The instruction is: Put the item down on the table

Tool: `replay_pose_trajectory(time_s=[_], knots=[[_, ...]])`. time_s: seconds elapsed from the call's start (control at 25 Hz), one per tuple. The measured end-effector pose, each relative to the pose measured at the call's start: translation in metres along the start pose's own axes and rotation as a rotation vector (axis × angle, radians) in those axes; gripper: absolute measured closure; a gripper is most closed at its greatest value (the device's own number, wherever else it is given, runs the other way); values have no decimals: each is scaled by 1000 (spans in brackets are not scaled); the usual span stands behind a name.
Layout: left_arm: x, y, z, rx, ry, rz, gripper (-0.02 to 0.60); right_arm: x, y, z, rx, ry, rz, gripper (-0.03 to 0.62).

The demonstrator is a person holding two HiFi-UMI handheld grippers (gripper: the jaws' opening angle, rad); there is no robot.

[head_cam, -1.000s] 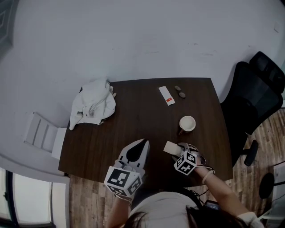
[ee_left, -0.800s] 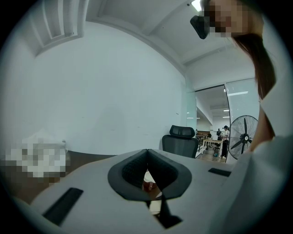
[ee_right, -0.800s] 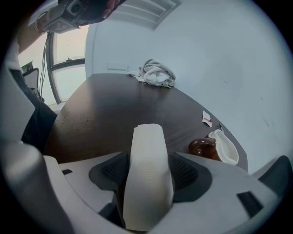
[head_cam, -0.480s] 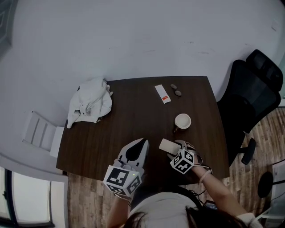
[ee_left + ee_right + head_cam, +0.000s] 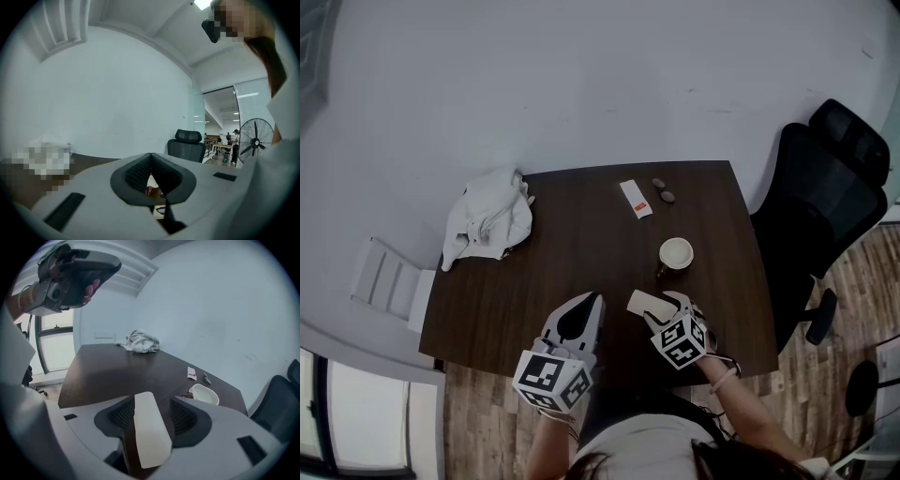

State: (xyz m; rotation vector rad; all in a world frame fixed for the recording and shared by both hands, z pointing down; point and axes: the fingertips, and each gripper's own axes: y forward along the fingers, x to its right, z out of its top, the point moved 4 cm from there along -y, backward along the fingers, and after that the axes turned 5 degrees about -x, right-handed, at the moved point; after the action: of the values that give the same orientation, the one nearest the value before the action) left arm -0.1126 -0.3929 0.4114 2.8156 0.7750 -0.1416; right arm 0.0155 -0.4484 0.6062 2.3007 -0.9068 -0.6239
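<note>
A flat, pale beige item (image 5: 150, 427) stands on edge between the jaws of my right gripper (image 5: 151, 416). It leans against the left pad, and a gap shows on the right side. The jaws are closing. In the head view the item (image 5: 641, 302) sticks out of the right gripper (image 5: 661, 307) over the dark wooden table (image 5: 562, 248), near its front edge. My left gripper (image 5: 589, 307) hovers to the left of it, above the front edge. Its dark pads meet with nothing between them (image 5: 151, 161).
A white cup (image 5: 676, 253) stands just beyond the right gripper. Farther back lie a white packet with a red mark (image 5: 636, 200) and two small dark objects (image 5: 663, 190). A crumpled white cloth (image 5: 490, 217) sits at the back left. A black office chair (image 5: 825, 178) stands right of the table.
The head view has shifted, so the table and its objects sit a little further left in the picture. Both grippers stay at the same spots relative to the table, with the item still between the right jaws.
</note>
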Motion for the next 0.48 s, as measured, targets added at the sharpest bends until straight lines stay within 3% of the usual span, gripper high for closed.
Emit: replay_pose_trajectory(time_s=[0.48], knots=[[16, -1, 3, -1, 14, 19, 563, 12, -41, 18, 150, 200, -81, 414]])
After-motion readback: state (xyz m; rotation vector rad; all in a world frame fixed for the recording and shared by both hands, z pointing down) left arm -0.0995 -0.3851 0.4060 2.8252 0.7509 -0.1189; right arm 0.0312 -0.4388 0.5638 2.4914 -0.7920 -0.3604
